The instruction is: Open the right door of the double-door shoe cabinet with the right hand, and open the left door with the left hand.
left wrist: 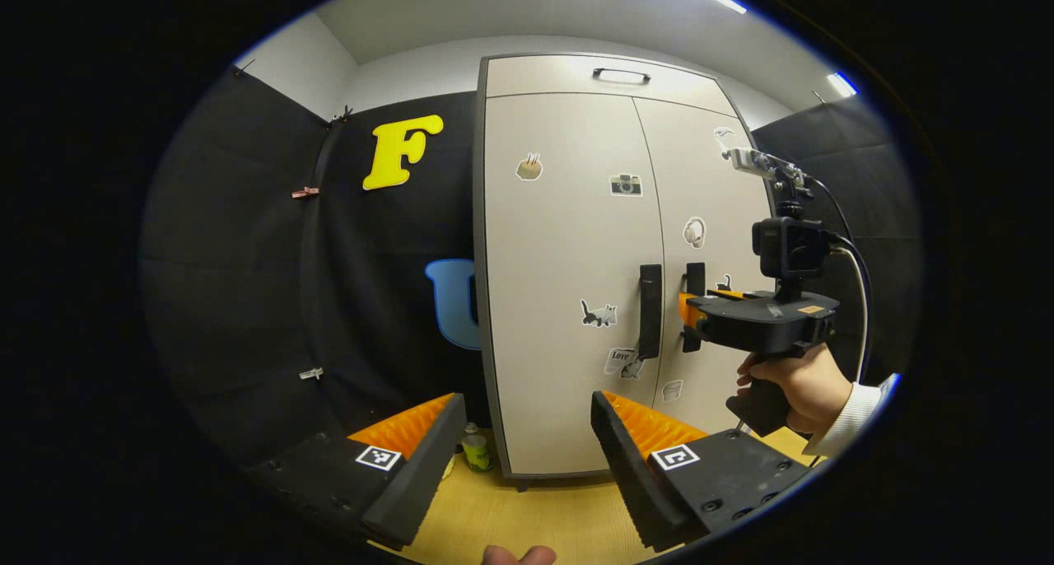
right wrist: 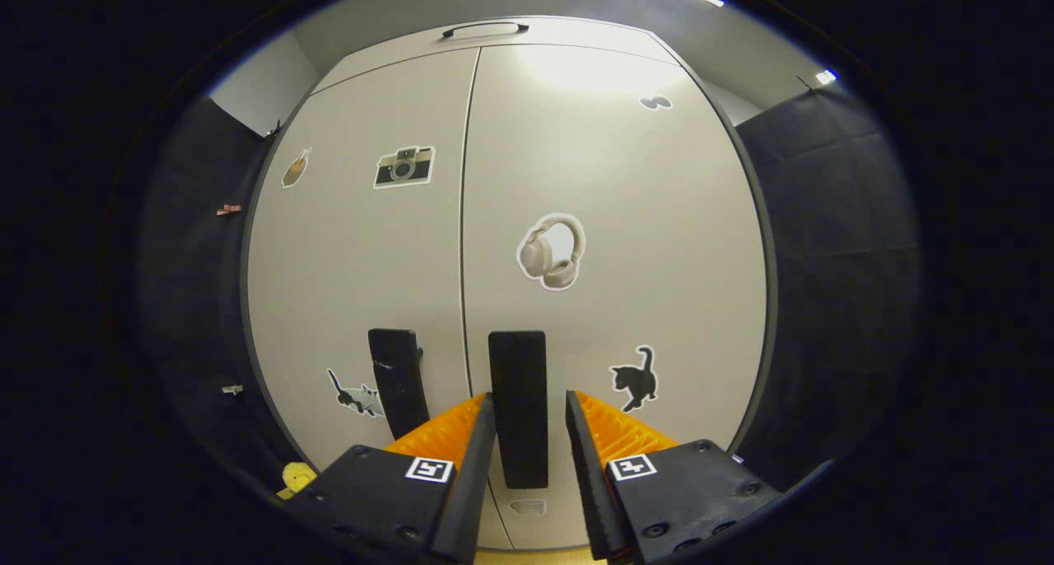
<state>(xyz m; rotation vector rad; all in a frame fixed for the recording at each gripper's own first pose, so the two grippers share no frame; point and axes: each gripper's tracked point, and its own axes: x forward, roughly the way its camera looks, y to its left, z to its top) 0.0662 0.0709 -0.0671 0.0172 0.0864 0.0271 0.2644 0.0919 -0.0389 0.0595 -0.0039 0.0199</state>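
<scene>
The beige double-door shoe cabinet (left wrist: pixel 568 244) stands ahead with both doors shut. In the left gripper view my left gripper (left wrist: pixel 527 399) is open and empty, well short of the left door's black handle (left wrist: pixel 650 311). A hand holds my right gripper (left wrist: pixel 690 322) up against the right door's handle (left wrist: pixel 696 275). In the right gripper view that handle (right wrist: pixel 519 367) stands between the orange fingers (right wrist: pixel 613 433) of my right gripper (right wrist: pixel 529 399). The left finger looks to be against it. A thin gap shows at the right finger. The left door's handle (right wrist: pixel 398 375) is just beside.
Black cloth walls close in on both sides of the cabinet. A small green bottle (left wrist: pixel 475 451) stands on the wooden floor (left wrist: pixel 527 515) at the cabinet's lower left corner. A drawer-like handle (left wrist: pixel 621 75) sits on the cabinet's top panel.
</scene>
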